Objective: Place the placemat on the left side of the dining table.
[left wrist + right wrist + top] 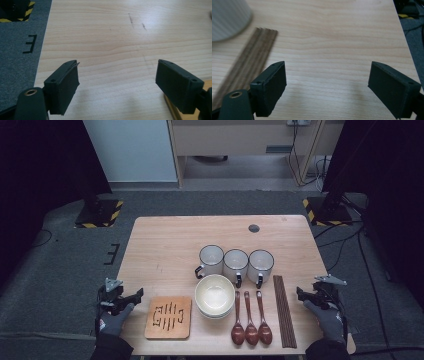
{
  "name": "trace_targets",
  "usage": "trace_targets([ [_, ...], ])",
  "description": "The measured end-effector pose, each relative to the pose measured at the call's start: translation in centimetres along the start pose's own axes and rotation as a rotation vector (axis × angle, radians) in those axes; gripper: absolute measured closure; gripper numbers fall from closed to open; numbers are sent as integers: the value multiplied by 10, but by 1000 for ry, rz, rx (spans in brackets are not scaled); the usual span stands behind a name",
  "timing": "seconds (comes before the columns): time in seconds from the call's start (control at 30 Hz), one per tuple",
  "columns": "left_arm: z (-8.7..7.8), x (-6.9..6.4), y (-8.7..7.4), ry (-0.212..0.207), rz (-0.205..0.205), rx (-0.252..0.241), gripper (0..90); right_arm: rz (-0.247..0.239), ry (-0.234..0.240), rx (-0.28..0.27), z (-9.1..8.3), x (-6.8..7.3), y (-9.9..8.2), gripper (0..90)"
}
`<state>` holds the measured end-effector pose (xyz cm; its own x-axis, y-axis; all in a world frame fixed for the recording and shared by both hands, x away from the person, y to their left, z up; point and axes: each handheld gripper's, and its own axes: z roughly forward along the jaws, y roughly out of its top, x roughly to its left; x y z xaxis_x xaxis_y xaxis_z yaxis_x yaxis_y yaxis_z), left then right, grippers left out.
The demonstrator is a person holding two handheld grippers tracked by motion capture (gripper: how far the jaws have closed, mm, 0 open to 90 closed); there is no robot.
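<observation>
Wooden table [165, 245] | your left gripper [131, 298] gapes empty at 9 o'clock beside the square wooden trivet [168, 317] | your right gripper [302, 295] gapes empty at 3 o'clock beside the dark wooden chopsticks [283, 310] | nothing lifted yet; all handling remains.

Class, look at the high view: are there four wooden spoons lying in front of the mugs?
No, three wooden spoons lie side by side on the table, just in front of the three mugs.

Table [160, 240] — mugs [235, 262], bowl [215, 295], spoons [250, 320].
</observation>
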<state>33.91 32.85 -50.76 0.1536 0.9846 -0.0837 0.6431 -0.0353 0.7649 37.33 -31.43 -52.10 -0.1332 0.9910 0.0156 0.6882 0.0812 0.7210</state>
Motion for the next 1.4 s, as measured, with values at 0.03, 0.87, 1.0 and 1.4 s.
trace_targets([
  [0.03, 0, 0, 0, 0, 0, 0, 187, 0, 0, 0, 0, 0, 0, 149],
  [0.87, -12, -39, -16, -66, 34, 57, 186, -150, 115, -140, -65, 77, -2, 155],
  [1.0, -8, -47, -19, -80, 58, 87, 169, -169, 141, -140, -69, 86, -3, 154],
  [1.4, 0, -60, -22, -104, 111, 114, 120, -243, 232, -147, -73, 126, -1, 152],
])
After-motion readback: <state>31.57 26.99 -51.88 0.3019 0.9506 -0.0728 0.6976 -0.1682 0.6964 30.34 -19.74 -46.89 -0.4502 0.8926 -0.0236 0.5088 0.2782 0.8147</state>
